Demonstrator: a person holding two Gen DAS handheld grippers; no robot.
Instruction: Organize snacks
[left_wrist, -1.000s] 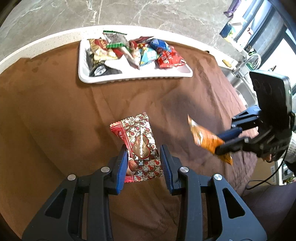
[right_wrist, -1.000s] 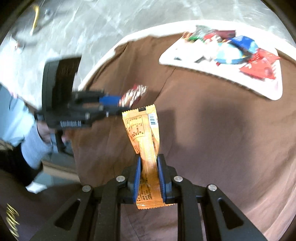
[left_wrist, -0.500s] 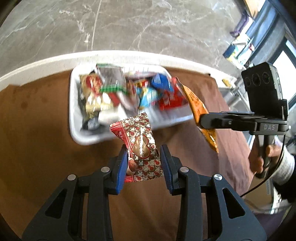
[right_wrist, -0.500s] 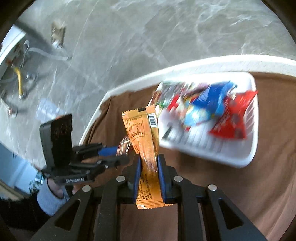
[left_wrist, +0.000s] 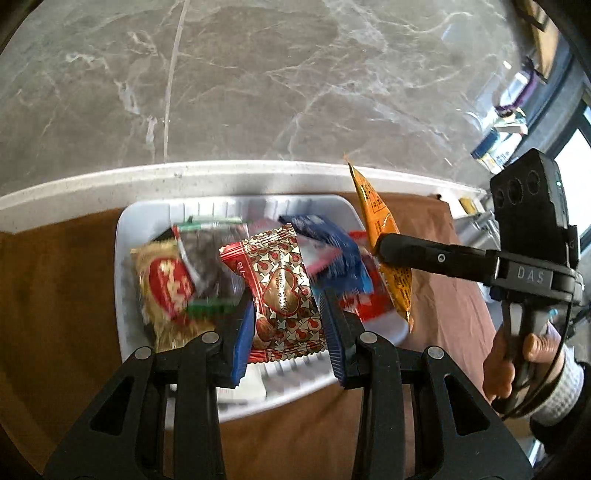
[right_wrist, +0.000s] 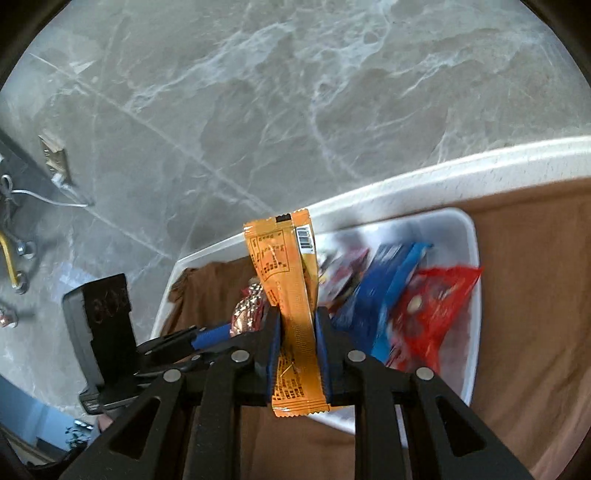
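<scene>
Your left claw (left_wrist: 288, 328) pinches the red heart-print packet (left_wrist: 282, 291) upright above the white tray (left_wrist: 123, 251); your right claw (right_wrist: 297, 349) clamps the orange sachet (right_wrist: 291, 299).

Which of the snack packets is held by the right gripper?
The orange packet, pinched upright in the right gripper; the left gripper holds the red heart-patterned one.

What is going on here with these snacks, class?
A person holds a gripper in each hand. The left gripper is shut on a red heart-patterned packet, and the right gripper is shut on an orange sachet. Both are held above a white tray that already holds several wrapped snacks and sits on a brown cloth. Neither snack has been released yet.
</scene>
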